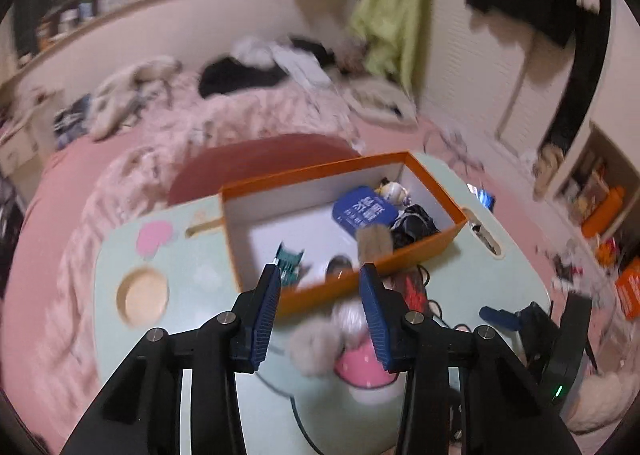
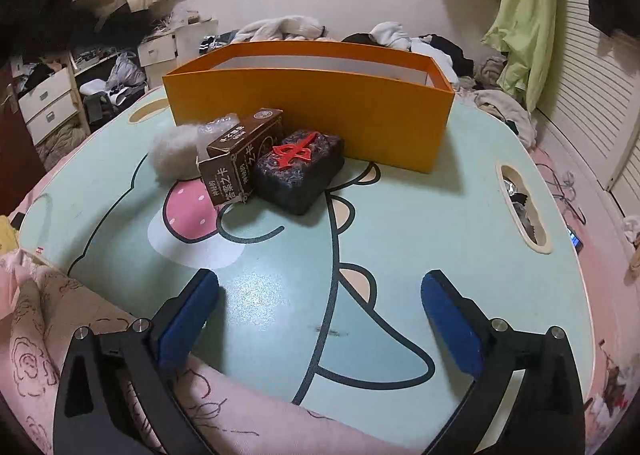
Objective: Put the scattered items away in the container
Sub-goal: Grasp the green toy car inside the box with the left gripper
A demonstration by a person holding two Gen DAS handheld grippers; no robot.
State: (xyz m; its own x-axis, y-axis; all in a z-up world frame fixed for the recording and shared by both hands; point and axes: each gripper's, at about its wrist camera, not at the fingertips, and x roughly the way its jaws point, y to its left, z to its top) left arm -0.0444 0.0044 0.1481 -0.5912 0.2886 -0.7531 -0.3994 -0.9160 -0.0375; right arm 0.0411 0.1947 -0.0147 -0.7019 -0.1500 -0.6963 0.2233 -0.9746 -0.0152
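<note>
An orange box (image 1: 420, 255) (image 2: 320, 115) stands on a mint cartoon table (image 2: 420, 223). In the left wrist view it holds a blue pouch (image 1: 366, 211), a black bundle (image 1: 416, 225), a fluffy ball (image 1: 374, 241) and a teal item (image 1: 288, 259). In front of the box lie a grey pompom (image 2: 174, 153), a brown card box (image 2: 240, 157) and a dark block with a red figure (image 2: 300, 171). My left gripper (image 1: 320, 279) is open above the box's near wall, over the pompom (image 1: 316, 343). My right gripper (image 2: 320, 295) is open and empty, low over the table's near side.
The table sits on a pink bed with a quilt (image 2: 52, 335). Its rim has a slot handle (image 2: 524, 211) and a round cup hole (image 1: 142, 297). Clothes (image 1: 248, 71) lie on the bed behind. Drawers (image 2: 52, 103) stand at the left. My right gripper's body (image 1: 560, 335) shows in the left view.
</note>
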